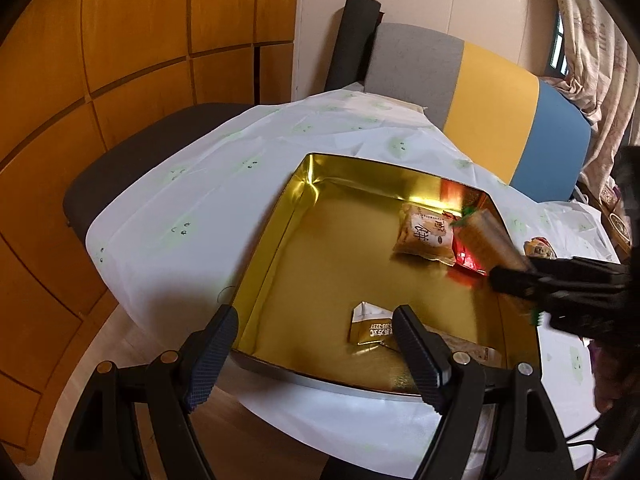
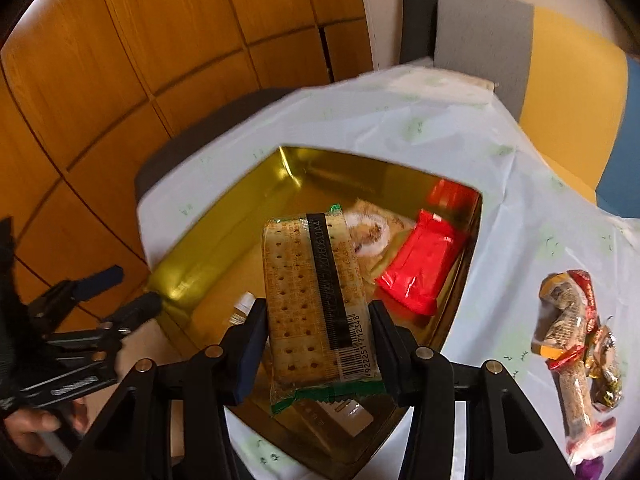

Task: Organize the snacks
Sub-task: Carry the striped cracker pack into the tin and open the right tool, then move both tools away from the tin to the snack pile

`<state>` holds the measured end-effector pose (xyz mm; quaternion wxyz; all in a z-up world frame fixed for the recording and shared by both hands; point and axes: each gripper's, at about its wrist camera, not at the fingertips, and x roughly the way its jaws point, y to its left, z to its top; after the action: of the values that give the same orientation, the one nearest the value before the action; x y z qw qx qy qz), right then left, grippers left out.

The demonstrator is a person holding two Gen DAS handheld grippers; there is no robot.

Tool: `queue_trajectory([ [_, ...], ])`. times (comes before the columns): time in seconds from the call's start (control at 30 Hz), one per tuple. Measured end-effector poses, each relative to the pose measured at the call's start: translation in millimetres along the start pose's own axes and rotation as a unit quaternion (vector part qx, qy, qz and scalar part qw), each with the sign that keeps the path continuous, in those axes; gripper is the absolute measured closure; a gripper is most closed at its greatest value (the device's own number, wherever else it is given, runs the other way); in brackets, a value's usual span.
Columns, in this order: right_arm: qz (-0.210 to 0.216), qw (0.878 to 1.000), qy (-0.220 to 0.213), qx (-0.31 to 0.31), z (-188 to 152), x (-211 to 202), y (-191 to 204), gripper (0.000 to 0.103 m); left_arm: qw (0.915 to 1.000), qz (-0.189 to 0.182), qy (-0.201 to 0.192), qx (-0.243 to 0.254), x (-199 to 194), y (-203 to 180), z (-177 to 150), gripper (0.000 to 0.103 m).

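Note:
A gold tin tray (image 1: 280,236) (image 2: 200,248) sits on the white tablecloth. It holds a tan snack bag (image 1: 424,234) (image 2: 372,232), a red packet (image 2: 420,264) (image 1: 466,258) and a small gold-and-white packet (image 1: 370,326). My right gripper (image 2: 318,344) is shut on a cracker pack (image 2: 312,296) with a green-edged wrapper, held over the tray; it also shows in the left wrist view (image 1: 486,240). My left gripper (image 1: 316,348) is open and empty above the tray's near edge.
Several loose snack packets (image 2: 576,336) lie on the cloth to the right of the tray. A grey, yellow and blue chair (image 1: 492,96) stands behind the table, a dark chair (image 1: 132,160) to the left, with wooden cabinets (image 1: 120,40) beyond.

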<state>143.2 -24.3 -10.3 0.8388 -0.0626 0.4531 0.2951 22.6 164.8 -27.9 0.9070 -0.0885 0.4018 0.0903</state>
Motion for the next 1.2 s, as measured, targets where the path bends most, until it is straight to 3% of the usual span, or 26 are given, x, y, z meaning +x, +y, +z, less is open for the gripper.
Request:
queue_trajectory([
  [0.13, -0.011, 1.000, 0.019, -0.011, -5.1, 16.2, 0.4, 0.050, 0.9999, 0.000, 0.000, 0.012, 0.7, -5.8, -0.6, 0.022],
  [0.7, -0.046, 0.998, -0.041, 0.007, -40.3, -24.2, -9.2, 0.050, 0.9987, -0.011, 0.007, 0.048, -0.6, -33.4, -4.8, 0.022],
  [0.97, -0.075, 0.994, -0.069, 0.027, -60.2, -53.8, -26.5, 0.042, 0.9975, -0.019, 0.002, 0.069, -8.1, -48.8, -4.8, 0.022],
  [1.2, -0.106, 0.991, -0.069, 0.053, -88.7, -74.6, -57.4, 0.035, 0.9962, -0.023, 0.001, 0.084, -10.7, -60.3, -5.7, 0.022],
])
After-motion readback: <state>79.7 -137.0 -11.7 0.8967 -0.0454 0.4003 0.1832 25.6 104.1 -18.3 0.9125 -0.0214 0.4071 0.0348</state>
